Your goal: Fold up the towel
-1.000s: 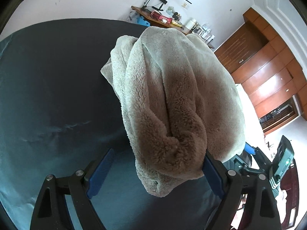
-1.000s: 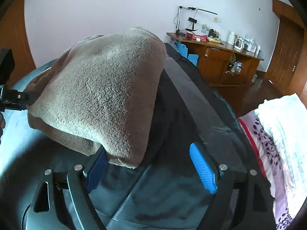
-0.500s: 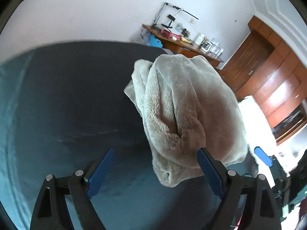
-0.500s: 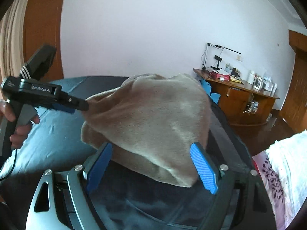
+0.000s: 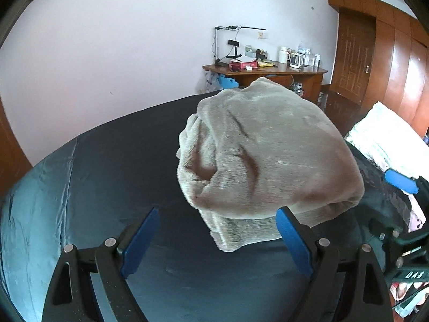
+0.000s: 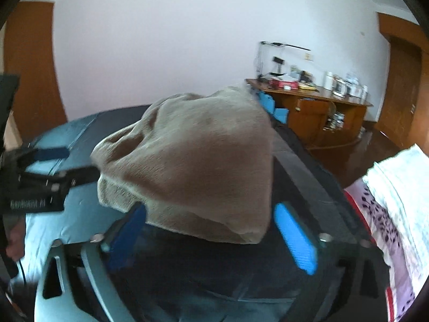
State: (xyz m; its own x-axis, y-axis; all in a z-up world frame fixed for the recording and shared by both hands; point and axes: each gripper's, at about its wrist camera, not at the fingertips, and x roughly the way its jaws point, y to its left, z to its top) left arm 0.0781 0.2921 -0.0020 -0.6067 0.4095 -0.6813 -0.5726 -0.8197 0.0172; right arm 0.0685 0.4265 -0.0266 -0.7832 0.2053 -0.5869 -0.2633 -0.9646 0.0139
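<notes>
Left wrist: jaws wide, towel [image 5: 268,155] between.

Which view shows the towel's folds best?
Left wrist: the towel is sharp, its creases and layered lower edge clear. The right wrist view shows it motion-blurred, mainly one smooth face.

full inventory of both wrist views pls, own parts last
fluffy beige towel: 1, bunched, above the sheet
dark blue-grey bed sheet: 1, under the towel
wooden desk: 1, brown, by the far wall, cluttered
white desk lamp: 1, on the desk
white floral bedding: 1, at right
wooden wardrobe: 1, brown, right wall
left gripper: 1, black, blue fingers, open
right gripper: 1, same, open
hand: 1, left edge of right view
</notes>
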